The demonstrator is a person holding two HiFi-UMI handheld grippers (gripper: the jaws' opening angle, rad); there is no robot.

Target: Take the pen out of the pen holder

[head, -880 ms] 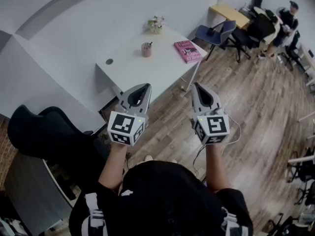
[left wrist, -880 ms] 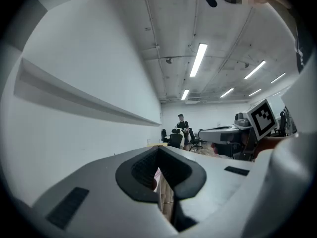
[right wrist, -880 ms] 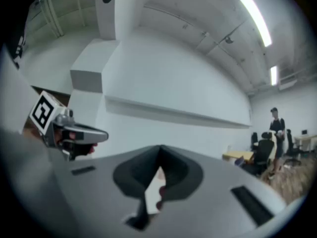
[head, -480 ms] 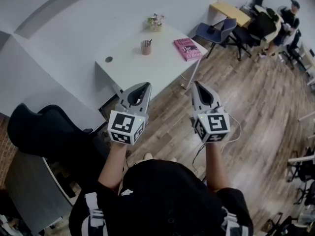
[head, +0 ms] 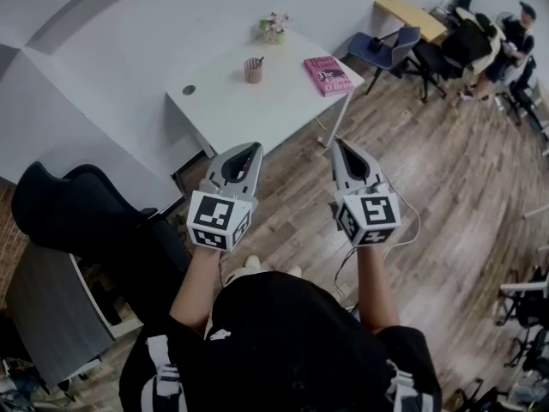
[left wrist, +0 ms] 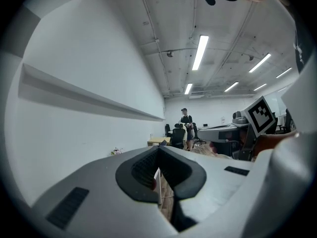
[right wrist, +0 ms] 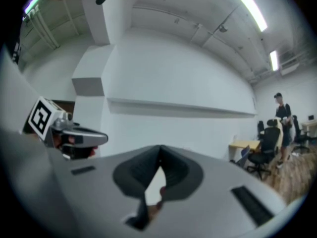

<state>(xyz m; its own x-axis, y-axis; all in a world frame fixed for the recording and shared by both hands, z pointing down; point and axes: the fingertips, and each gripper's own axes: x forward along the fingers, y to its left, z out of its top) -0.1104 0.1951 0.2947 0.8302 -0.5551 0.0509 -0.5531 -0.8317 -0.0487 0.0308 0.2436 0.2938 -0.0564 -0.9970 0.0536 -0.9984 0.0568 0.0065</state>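
In the head view a brown pen holder (head: 253, 70) with a dark pen (head: 259, 60) sticking out stands on a white table (head: 283, 106) far ahead. My left gripper (head: 255, 147) and right gripper (head: 336, 142) are held side by side well short of the table, over the wooden floor. Both are shut with nothing between the tips. In the left gripper view the left gripper (left wrist: 158, 148) points level across the room. The right gripper (right wrist: 159, 147) in its own view points at a white wall.
A pink book (head: 328, 75) and a small flower pot (head: 274, 29) also sit on the table. A black office chair (head: 86, 221) and a grey cabinet (head: 47, 316) stand at my left. People sit at desks (head: 410, 17) at the far right, with a blue chair (head: 384, 48) near the table.
The table and everything on it has shifted slightly up and right in the head view as I move. Both grippers stay shut, held at the same spacing.
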